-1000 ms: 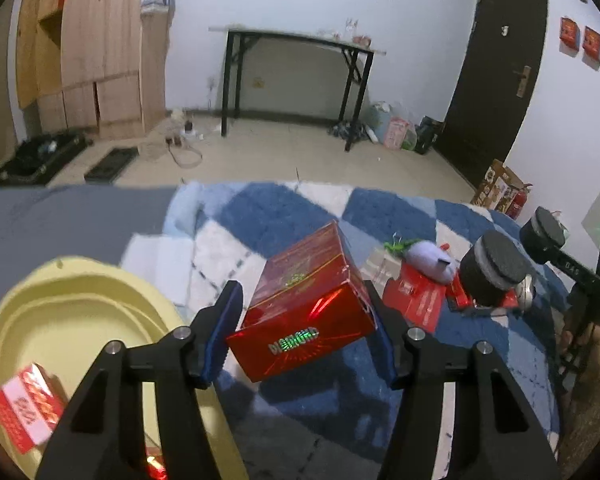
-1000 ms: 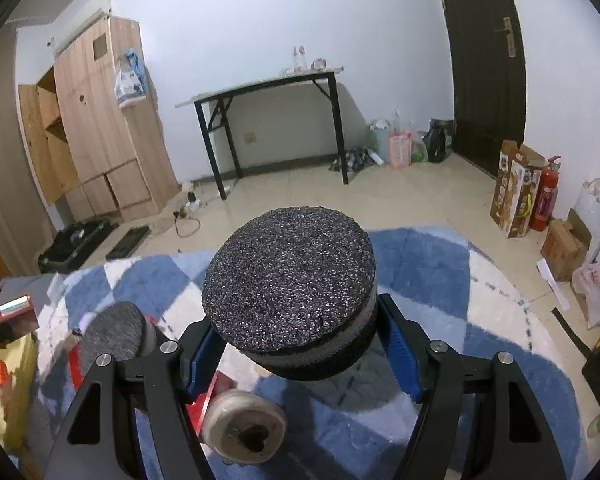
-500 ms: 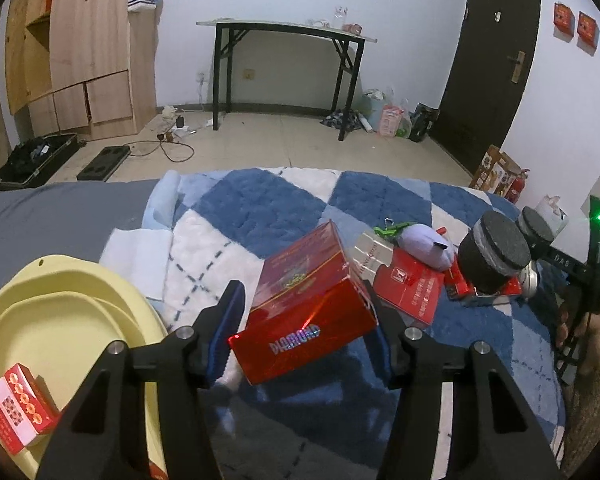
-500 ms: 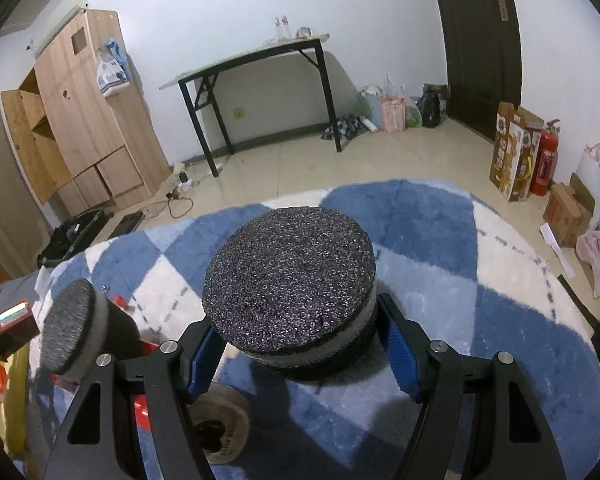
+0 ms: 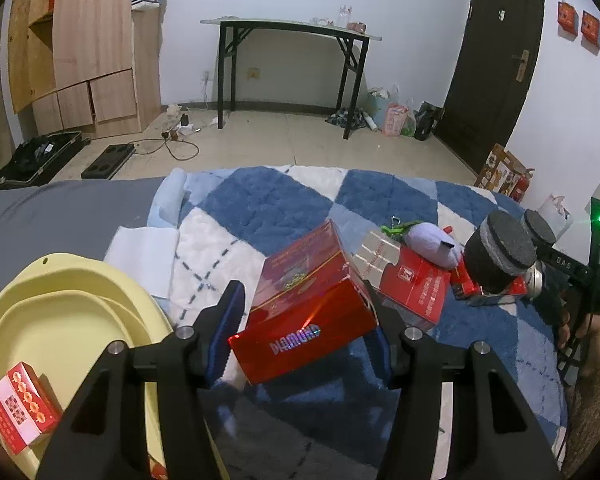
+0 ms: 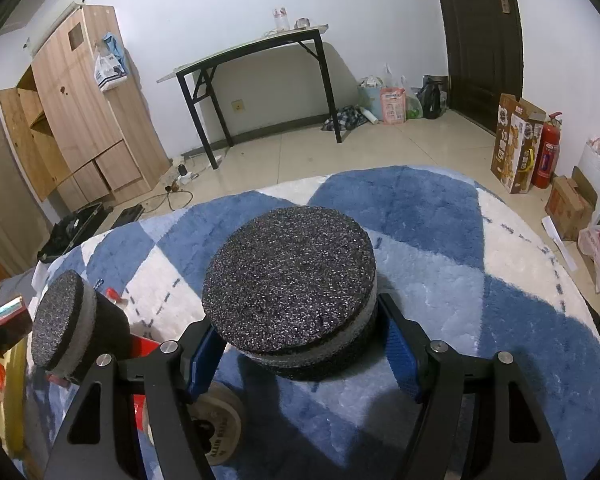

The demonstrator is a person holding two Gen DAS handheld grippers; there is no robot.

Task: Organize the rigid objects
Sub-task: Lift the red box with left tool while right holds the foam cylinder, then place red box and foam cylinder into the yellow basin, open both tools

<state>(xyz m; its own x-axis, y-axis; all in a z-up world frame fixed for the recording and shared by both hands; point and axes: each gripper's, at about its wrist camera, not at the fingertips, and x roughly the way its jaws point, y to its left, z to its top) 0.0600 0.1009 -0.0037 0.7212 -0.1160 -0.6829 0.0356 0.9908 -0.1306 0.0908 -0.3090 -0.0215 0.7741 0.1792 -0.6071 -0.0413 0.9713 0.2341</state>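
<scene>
My left gripper (image 5: 304, 320) is shut on a shiny red box (image 5: 300, 296) marked DIAMOND, held tilted above the blue-and-white blanket (image 5: 260, 208). Left of it sits a yellow basin (image 5: 60, 312) with a small red-and-white box (image 5: 20, 412) inside. My right gripper (image 6: 300, 356) is shut on a round black foam puck (image 6: 288, 276), also above the blanket (image 6: 420, 208). A second black puck (image 6: 64, 320) stands to its left on red packets. In the left wrist view the standing puck (image 5: 500, 252) is nearer and the held puck (image 5: 538, 228) lies behind it.
A red-and-white carton (image 5: 408, 280) and a pale purple plush toy (image 5: 432, 244) lie between the two grippers. A tape roll (image 6: 220, 420) lies under my right gripper's left finger. Grey sheet (image 5: 60, 208) borders the blanket on the left. A hand (image 5: 592, 340) holds the right gripper.
My right gripper has carried its puck slightly to the right, away from the standing puck and tape roll. The left gripper has kept the red box almost in place.
</scene>
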